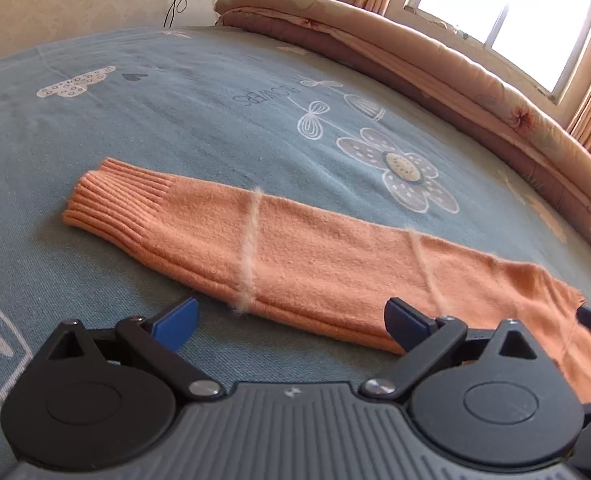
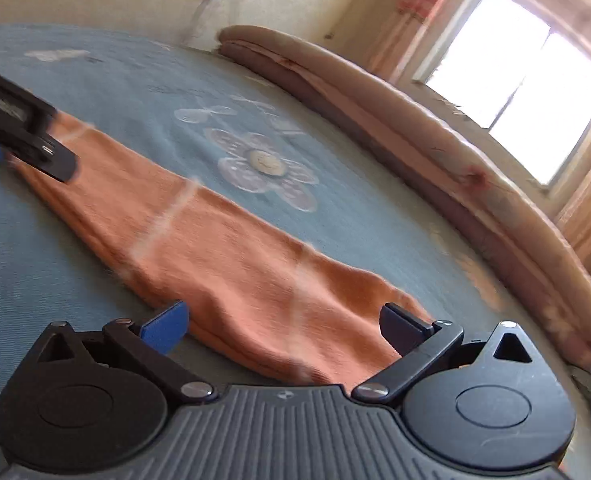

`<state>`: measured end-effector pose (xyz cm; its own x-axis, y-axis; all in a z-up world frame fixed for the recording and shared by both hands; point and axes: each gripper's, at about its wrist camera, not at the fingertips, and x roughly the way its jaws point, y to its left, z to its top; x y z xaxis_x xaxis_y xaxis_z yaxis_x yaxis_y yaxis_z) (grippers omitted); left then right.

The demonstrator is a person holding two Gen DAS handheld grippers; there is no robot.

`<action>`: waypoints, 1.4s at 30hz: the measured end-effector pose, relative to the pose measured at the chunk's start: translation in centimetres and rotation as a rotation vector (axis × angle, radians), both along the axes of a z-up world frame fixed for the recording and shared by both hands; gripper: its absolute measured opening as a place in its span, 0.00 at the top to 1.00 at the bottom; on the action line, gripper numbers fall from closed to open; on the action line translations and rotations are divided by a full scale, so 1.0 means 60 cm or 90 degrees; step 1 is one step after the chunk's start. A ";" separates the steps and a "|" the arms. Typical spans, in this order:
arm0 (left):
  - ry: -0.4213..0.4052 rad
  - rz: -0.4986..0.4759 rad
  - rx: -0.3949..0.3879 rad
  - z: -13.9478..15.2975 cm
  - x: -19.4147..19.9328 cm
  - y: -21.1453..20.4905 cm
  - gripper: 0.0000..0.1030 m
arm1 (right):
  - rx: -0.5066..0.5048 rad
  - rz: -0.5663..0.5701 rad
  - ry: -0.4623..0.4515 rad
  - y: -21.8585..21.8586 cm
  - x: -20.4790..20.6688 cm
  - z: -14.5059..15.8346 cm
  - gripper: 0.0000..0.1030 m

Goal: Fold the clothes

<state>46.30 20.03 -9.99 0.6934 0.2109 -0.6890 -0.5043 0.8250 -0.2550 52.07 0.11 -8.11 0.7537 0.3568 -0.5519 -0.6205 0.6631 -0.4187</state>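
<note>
Left tool point(image 1: 291, 320) fills the bottom of the left wrist view, its blue-padded fingers spread wide with nothing between them, low over the bed beside the near edge of the orange knit garment point(image 1: 315, 264). Right tool point(image 2: 285, 328) at the bottom of the right wrist view is likewise spread apart, its fingers straddling one end of the garment. The garment lies flat on the blue bed sheet point(image 1: 175, 120), a long narrow strip; in the left wrist view its long axis runs from the ribbed cuff point(image 1: 111, 200) at centre left down to lower right. Beyond it, the sheet shows a printed flower point(image 1: 403, 168) and the upside-down word "FLOWERS" point(image 1: 265, 96). A folded quilt point(image 1: 375, 40) lies along the far edge, under a bright window point(image 1: 507, 12).
</note>
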 end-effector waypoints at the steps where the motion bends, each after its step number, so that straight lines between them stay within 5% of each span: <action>1: 0.006 0.003 0.016 0.001 0.000 -0.002 0.04 | 0.018 -0.007 -0.005 0.001 0.000 0.009 0.00; 5: 0.014 0.011 0.067 0.010 -0.004 -0.005 0.04 | 0.013 -0.116 -0.051 0.018 0.022 0.013 0.00; 9: 0.037 0.024 0.094 0.009 -0.004 0.003 0.04 | 0.030 -0.149 0.075 0.040 0.054 -0.014 0.00; 16: 0.049 0.045 0.107 0.002 -0.002 0.010 0.04 | 0.123 -0.062 0.216 0.078 0.069 0.001 0.00; 22: 0.037 0.054 0.087 0.000 -0.002 0.015 0.04 | 0.287 -0.122 0.323 -0.056 0.106 0.066 0.00; 25: 0.030 0.054 0.072 -0.001 -0.002 0.017 0.04 | 0.394 -0.151 0.433 -0.132 0.129 0.068 0.00; 28: 0.021 0.055 0.059 -0.001 -0.002 0.018 0.04 | 0.447 -0.157 0.474 -0.169 0.121 0.060 0.00; 36: 0.019 0.057 0.055 -0.003 0.001 0.015 0.04 | 0.420 -0.180 0.495 -0.137 0.117 0.000 0.00; 42: 0.014 0.055 0.046 -0.003 0.003 0.015 0.04 | 0.407 -0.159 0.527 -0.139 0.088 0.006 0.00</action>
